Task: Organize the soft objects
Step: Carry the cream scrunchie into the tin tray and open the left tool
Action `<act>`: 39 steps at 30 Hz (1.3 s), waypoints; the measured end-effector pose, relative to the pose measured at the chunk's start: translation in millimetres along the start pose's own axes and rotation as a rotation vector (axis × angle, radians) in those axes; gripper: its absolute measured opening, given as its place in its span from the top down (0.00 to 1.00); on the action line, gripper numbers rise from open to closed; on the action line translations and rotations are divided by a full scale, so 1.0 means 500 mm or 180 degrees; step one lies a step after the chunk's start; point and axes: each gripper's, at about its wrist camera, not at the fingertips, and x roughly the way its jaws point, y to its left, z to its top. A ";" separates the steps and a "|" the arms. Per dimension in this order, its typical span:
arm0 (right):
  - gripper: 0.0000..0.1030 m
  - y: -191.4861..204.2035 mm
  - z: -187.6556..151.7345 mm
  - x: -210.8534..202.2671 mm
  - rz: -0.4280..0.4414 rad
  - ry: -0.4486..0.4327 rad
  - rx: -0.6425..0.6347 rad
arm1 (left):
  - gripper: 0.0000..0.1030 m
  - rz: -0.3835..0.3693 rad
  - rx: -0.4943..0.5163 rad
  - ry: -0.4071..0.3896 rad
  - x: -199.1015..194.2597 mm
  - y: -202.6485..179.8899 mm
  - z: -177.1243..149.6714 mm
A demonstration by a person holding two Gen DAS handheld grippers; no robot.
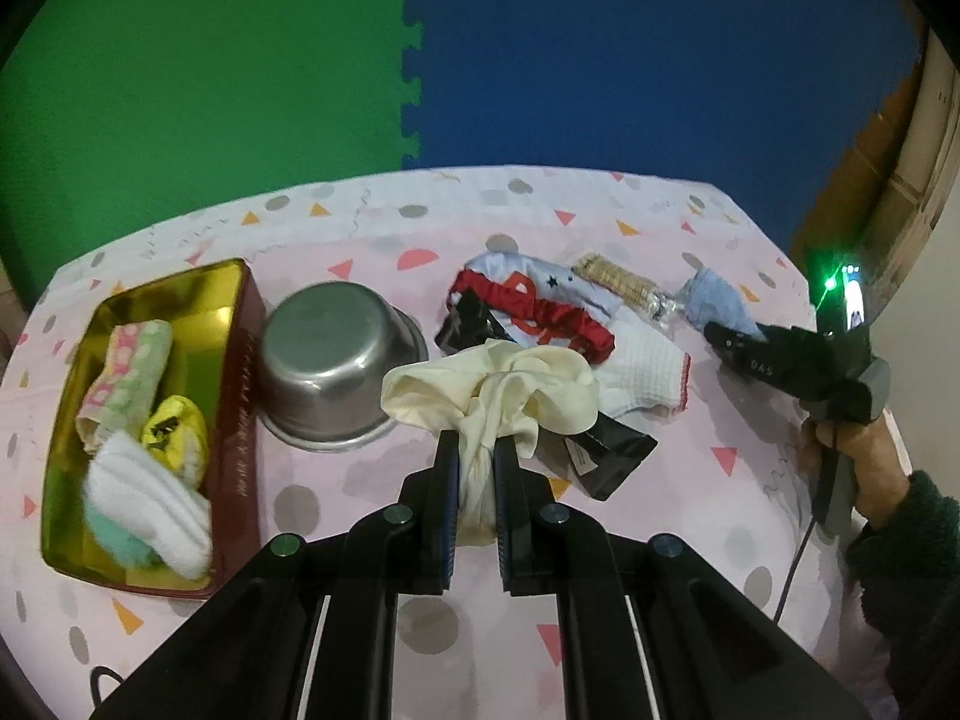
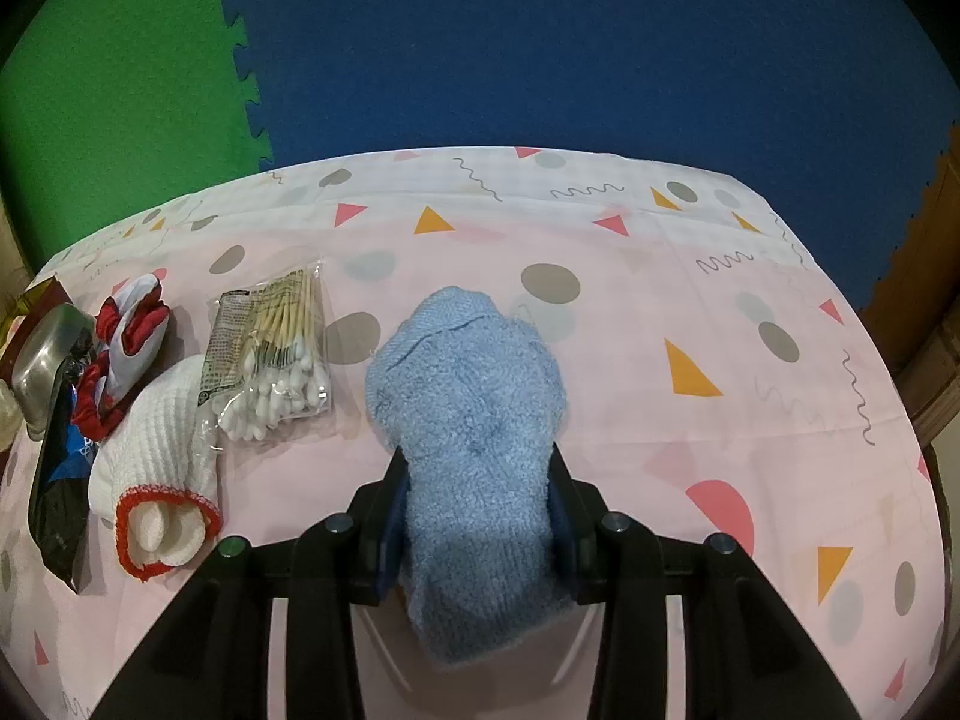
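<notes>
Nearest the lens in left wrist view: left hand-held gripper [image 1: 478, 444], jaws squeezed narrow on a cream cloth [image 1: 492, 396]. We see the cloth bunched between the pads w/ its loose end flaring out above the fingertips, centre of frame.

Left of frame: gold-lined tin [image 1: 231, 300] w/ dark red outer wall. Inside it we count a pink-green rolled cloth [image 1: 129, 372], a yellow soft item [image 1: 174, 426], a white sock [image 1: 153, 498] lower down. Just right of the tin, touching or nearly so, a steel bowl [image 1: 336, 354], upright.

Behind the cream cloth, centre-right: red-white garment [image 1: 528, 306], white knit glove w/ red trim [image 1: 648, 372], a black packet [image 1: 606, 450] partly under the cloth. Bag of cotton swabs [image 1: 618, 285] further up.

Right edge of frame: right hand-held gripper [image 1: 729, 339], gripped by a person's hand [image 1: 852, 456] in a dark fuzzy sleeve [image 1: 912, 546].

Right wrist view: right hand-held gripper [image 2: 477, 468] closed partway around a blue terry sock [image 2: 474, 420], pads pressing both sides. Sock runs lower centre to mid frame; whether its far end rests on the worktop [image 2: 690, 300] we can't tell. Left of it, apart: swab bag [image 2: 270, 354], glove [image 2: 162, 480], red-white garment [image 2: 129, 342].

Worktop cover: pink w/ triangles, dots.
</notes>
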 end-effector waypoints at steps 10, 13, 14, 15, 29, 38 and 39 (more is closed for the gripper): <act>0.60 0.001 0.001 0.000 -0.0024 0.0002 -0.0018 | 0.91 0.0259 -0.0216 -0.0226 -0.059 0.084 0.036; 0.60 0.001 0.000 0.000 -0.0030 0.0002 -0.0024 | 0.91 0.0409 -0.0320 -0.0257 -0.070 0.130 0.050; 0.60 0.001 0.000 0.000 -0.0028 0.0002 -0.0022 | 0.91 0.0476 -0.0340 -0.0272 -0.071 0.145 0.054; 0.60 0.001 0.000 0.000 -0.0029 0.0001 -0.0023 | 0.91 0.0560 -0.0352 -0.0285 -0.073 0.159 0.059; 0.60 0.002 0.000 0.001 -0.0035 0.0002 -0.0029 | 0.91 0.0888 -0.0464 -0.0123 0.007 0.290 0.074; 0.60 0.002 -0.001 0.000 -0.0035 0.0002 -0.0027 | 0.90 0.0894 -0.0512 0.0028 0.076 0.322 0.102; 0.60 0.002 -0.001 0.000 -0.0037 0.0002 -0.0028 | 0.90 0.0909 -0.0511 0.0048 0.085 0.325 0.104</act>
